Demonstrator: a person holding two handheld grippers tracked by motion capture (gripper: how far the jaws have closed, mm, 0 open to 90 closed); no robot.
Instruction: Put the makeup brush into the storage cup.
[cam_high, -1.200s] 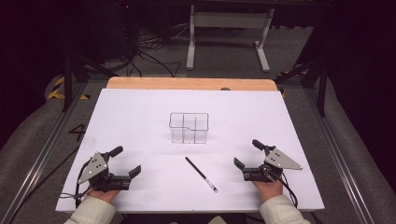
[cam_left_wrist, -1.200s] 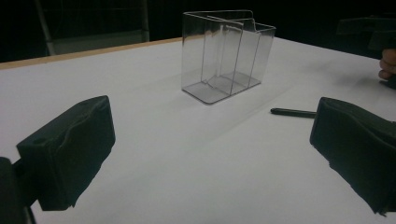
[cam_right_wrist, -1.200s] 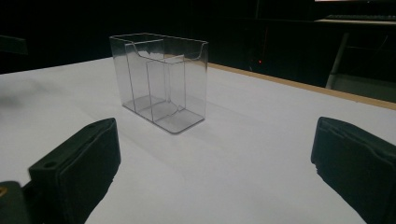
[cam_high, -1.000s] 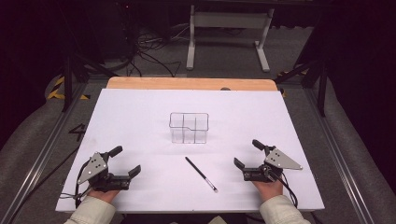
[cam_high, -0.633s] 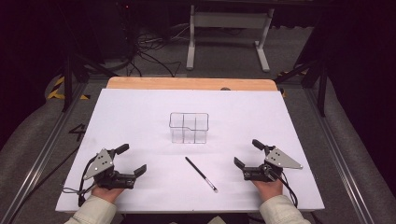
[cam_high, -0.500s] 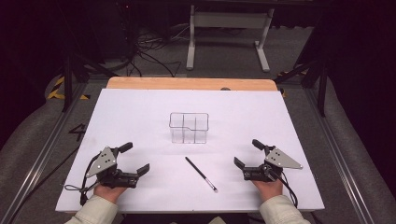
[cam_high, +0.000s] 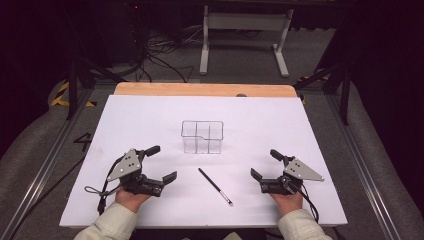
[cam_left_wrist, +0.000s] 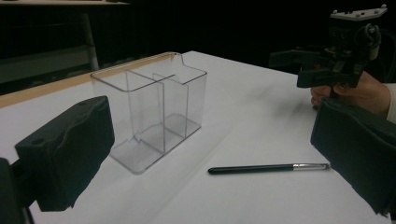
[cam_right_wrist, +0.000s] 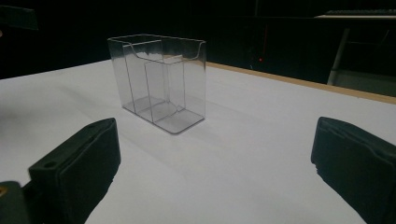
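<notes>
Clear box (cam_high: 202, 137) stands upright near the middle of the white table (cam_high: 150, 115); thin walls inside split it into compartments, one running long, the rest shorter; every compartment looks bare, the floor showing clean through the plastic; one long wall has a notch cut into its top edge. From the left gripper view the box (cam_left_wrist: 149, 107) sits ahead and a little left, with its dividers plain to see; from the right gripper view it (cam_right_wrist: 159, 79) stands well ahead, apart from both jaws.

Black pen (cam_high: 215, 186) with a silver tip lies flat on the table, nearer the person than the box, well apart from it, between the two grippers; it slants, silver end toward the person; in the left gripper view the pen (cam_left_wrist: 266, 168) lies just past the box's near corner, not touching it.

Left gripper (cam_high: 157, 165) held low over the near left of the table, jaws wide apart, nothing between them; right gripper (cam_high: 265, 164) held low at the near right, jaws likewise wide apart and bare; both well clear of box and pen.
</notes>
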